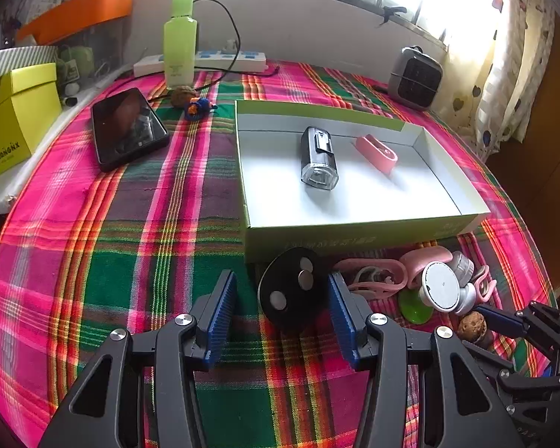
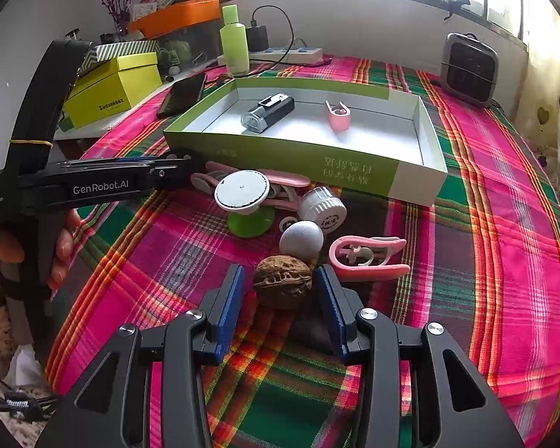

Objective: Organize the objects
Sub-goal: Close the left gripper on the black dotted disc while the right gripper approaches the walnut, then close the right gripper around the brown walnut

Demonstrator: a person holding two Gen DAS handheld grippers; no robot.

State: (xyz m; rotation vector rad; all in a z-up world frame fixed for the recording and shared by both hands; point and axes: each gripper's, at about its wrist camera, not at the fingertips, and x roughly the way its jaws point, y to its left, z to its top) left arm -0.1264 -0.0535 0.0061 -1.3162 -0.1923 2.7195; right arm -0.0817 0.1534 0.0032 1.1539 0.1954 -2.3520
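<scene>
Wrinkled walnut (image 2: 282, 286) between ribbed blue pads (image 2: 230, 308).

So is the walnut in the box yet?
No, it is out. The walnut sits on the plaid cloth between the open right gripper fingers, in front of the box.

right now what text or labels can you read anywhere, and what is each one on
"GenRobot.AI" on the left tongs body.
"Data Acquisition System" small, on the same body.
"SWISHONGNX" on the yellow box, roughly; letters are small.
Chinese characters on the green tray front wall, upside down, unreadable.
Green bottle label: too blurred.
</scene>
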